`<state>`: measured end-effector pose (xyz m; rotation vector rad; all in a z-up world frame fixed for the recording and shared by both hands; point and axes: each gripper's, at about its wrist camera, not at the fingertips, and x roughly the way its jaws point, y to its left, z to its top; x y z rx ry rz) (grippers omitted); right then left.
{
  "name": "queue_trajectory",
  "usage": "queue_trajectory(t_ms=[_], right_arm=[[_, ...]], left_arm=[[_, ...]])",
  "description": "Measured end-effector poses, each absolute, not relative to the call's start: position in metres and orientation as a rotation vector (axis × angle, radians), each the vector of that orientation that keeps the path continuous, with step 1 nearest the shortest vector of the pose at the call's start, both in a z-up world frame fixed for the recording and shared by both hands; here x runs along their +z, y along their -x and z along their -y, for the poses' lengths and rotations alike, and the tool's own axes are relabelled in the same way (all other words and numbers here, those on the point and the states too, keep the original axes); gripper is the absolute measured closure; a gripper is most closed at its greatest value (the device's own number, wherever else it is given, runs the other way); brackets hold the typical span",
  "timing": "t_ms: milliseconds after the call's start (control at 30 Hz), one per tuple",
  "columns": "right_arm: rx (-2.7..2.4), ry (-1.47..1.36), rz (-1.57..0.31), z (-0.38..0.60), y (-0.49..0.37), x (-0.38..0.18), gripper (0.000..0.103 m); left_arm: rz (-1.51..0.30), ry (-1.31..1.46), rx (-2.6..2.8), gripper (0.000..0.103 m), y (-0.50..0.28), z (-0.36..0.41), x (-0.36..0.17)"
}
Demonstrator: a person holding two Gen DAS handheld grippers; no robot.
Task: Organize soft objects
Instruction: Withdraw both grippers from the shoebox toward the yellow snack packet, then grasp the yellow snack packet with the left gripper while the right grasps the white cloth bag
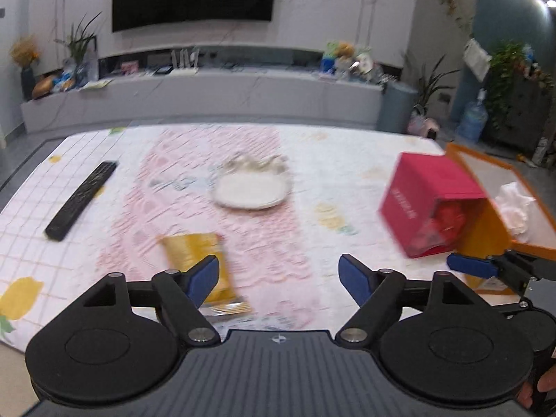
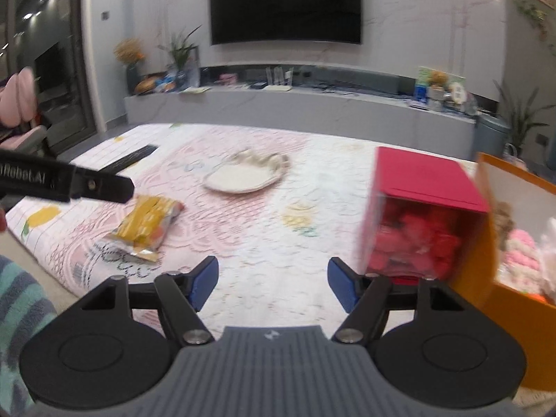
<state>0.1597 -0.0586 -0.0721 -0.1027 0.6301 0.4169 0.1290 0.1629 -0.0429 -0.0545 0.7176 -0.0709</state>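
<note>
Soft toys (image 2: 521, 253) sit piled in the orange box (image 2: 486, 253) at the table's right edge, well apart from your claws. Your left gripper (image 1: 279, 276) hangs wide open over the pink cloth (image 1: 264, 229), nothing between its pads, a yellow packet (image 1: 196, 253) just behind its left finger. Your right gripper (image 2: 273, 283) is spread too and empty, the red box (image 2: 425, 201) just beyond its right finger. Farther off lie a white plate (image 1: 252, 193) and a remote (image 1: 81, 199).

Wall-mtd TV (image 2: 285, 4) on marble wall, long grey console (image 2: 299, 109) below.
</note>
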Motion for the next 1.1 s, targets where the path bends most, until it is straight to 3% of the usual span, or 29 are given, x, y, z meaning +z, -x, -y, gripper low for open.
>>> queue_trajectory(t_ms=[233, 867, 1100], right_arm=[[0.476, 0.135, -0.658, 0.028, -0.187, -0.088, 0.031], [0.537, 0.150, -0.754, 0.000, -0.255, -0.136, 0.031], [0.522, 0.099, -0.763, -0.001, -0.261, -0.143, 0.031]], left_arm=[[-0.857, 0.098, 0.050, 0.010, -0.161, -0.201, -0.063], [-1.010, 0.018, 0.251, 0.010, -0.240, -0.187, -0.135], [-1.018, 0.075, 0.245, 0.022, -0.244, -0.196, -0.145]])
